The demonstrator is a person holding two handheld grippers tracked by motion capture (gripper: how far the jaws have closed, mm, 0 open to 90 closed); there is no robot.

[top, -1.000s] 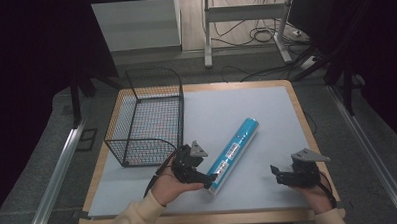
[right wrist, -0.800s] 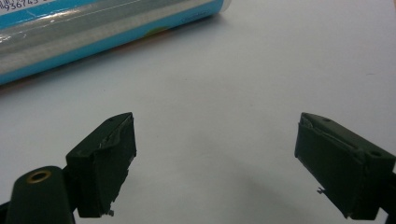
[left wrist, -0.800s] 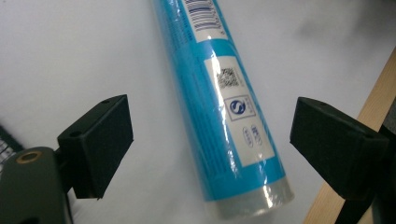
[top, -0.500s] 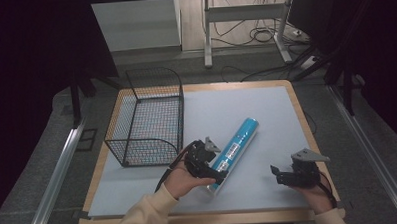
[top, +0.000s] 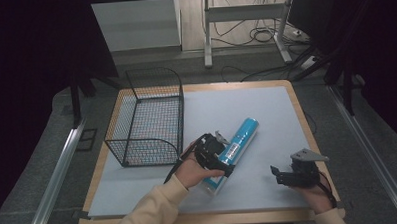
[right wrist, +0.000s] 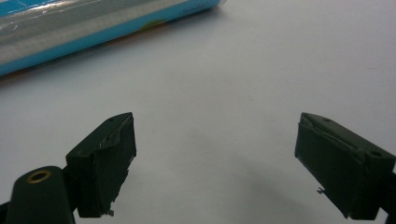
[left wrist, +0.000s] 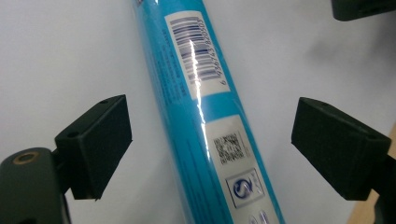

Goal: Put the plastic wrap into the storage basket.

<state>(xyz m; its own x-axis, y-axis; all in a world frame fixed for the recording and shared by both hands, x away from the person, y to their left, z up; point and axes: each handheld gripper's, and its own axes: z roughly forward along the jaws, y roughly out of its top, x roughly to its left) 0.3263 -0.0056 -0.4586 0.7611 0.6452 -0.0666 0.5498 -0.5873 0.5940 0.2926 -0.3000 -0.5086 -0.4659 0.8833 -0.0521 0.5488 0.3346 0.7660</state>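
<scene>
In the high view, the long blue plastic-wrapped tube (top: 232, 153) lies slantwise on the pale grey mat (top: 246, 105), its far end pointing toward one o'clock and its near end toward seven, near the middle of the mat's front half. The left gripper (top: 214, 154) sits right over the tube's lower half, while the black wire mesh basket (top: 149, 116) stands at ten o'clock from it, its near right corner close to the hand. The right gripper (top: 284, 176) hovers at four o'clock from the tube, well apart from it and close to the wooden table edge (top: 307, 133); bare mat stretches from twelve to three o'clock. In the left gripper view, the tube (left wrist: 205, 116) runs from twelve o'clock down to six between the jaws of the left gripper (left wrist: 210, 144), which stand wide with mat showing on both sides of the tube, neither pad touching it. In the right gripper view, the right gripper (right wrist: 215, 163) is spread wide over bare mat (right wrist: 224, 93), holding nothing, and the tube (right wrist: 84, 25) crosses the frame at eleven o'clock, well apart from the jaws.
</scene>
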